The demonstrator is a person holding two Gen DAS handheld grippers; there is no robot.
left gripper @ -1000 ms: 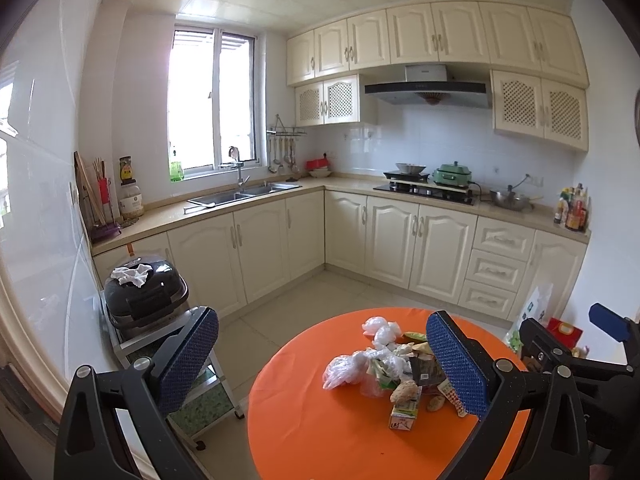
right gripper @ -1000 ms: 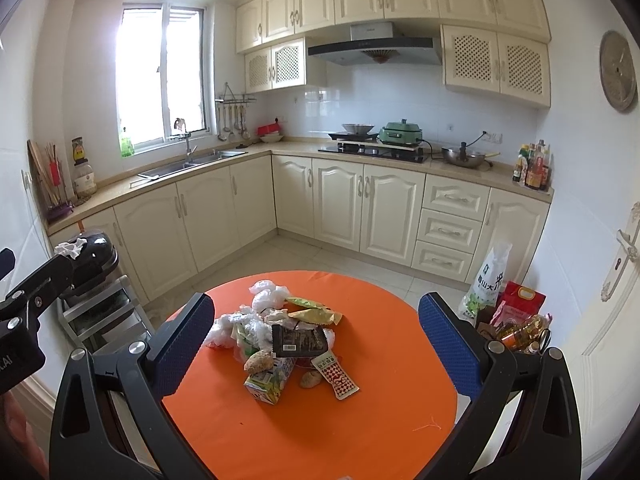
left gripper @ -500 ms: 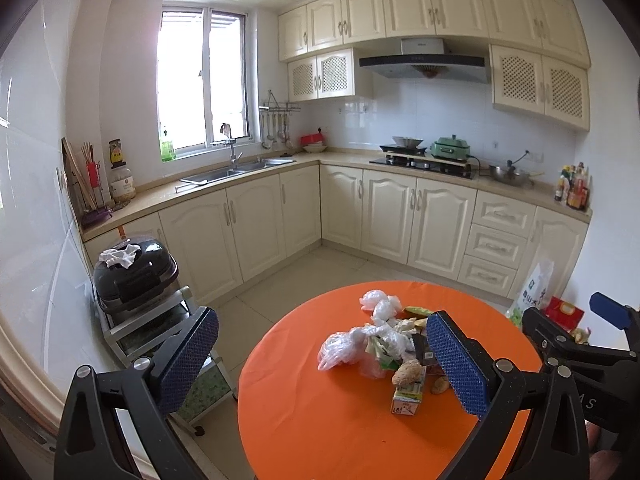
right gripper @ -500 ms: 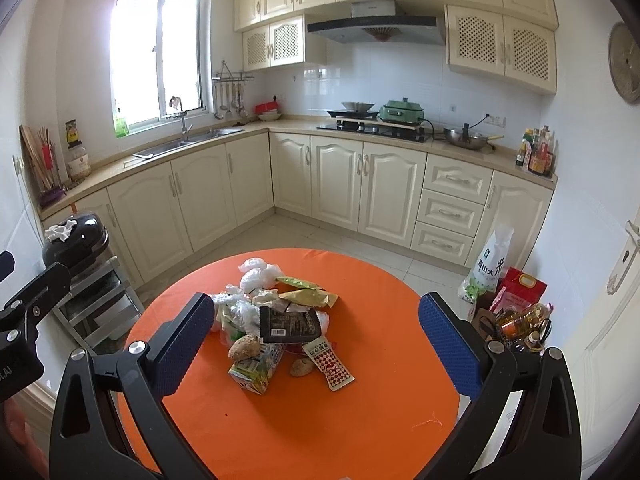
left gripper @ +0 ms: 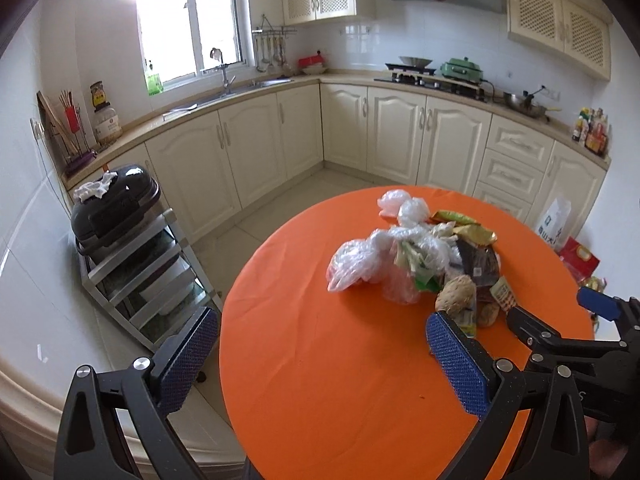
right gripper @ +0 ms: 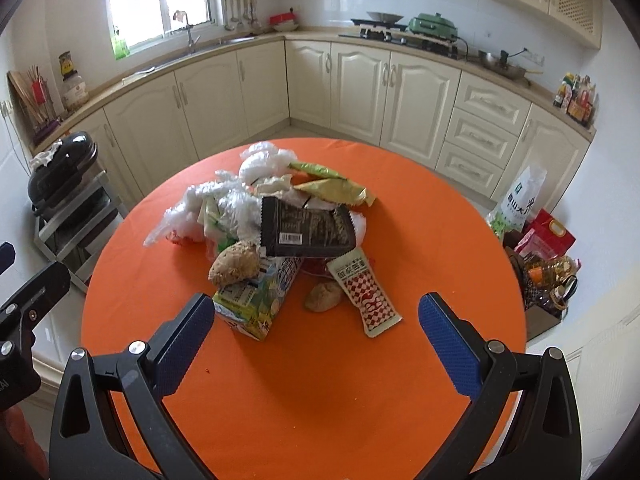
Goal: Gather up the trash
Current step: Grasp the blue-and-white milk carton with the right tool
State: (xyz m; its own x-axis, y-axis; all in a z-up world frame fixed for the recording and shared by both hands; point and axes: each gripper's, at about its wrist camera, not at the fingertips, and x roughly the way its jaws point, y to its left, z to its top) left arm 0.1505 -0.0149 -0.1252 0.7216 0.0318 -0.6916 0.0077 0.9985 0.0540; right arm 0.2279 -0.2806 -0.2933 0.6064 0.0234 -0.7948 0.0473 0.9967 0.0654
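A heap of trash lies on the round orange table (right gripper: 320, 392): clear plastic bags (right gripper: 224, 204), a black snack wrapper (right gripper: 306, 228), a green-gold wrapper (right gripper: 336, 190), a crushed drink carton (right gripper: 256, 300), a red-checked sachet (right gripper: 366, 298) and two brown lumps (right gripper: 236, 262). My right gripper (right gripper: 316, 324) hovers open just in front of the heap, fingers either side of the carton and sachet. My left gripper (left gripper: 322, 348) stands open over the table's left edge; the bags (left gripper: 360, 264) lie ahead and to its right. Both are empty.
A metal rack with a black appliance (left gripper: 116, 204) stands left of the table. Cream cabinets and a counter with a sink (left gripper: 240, 88) and a stove (left gripper: 432, 76) run along the walls. Bags and bottles (right gripper: 536, 240) sit on the floor at the right.
Both grippers have tilted down and moved closer to the table; the trash heap now looks larger and nearer. Both stayed open.
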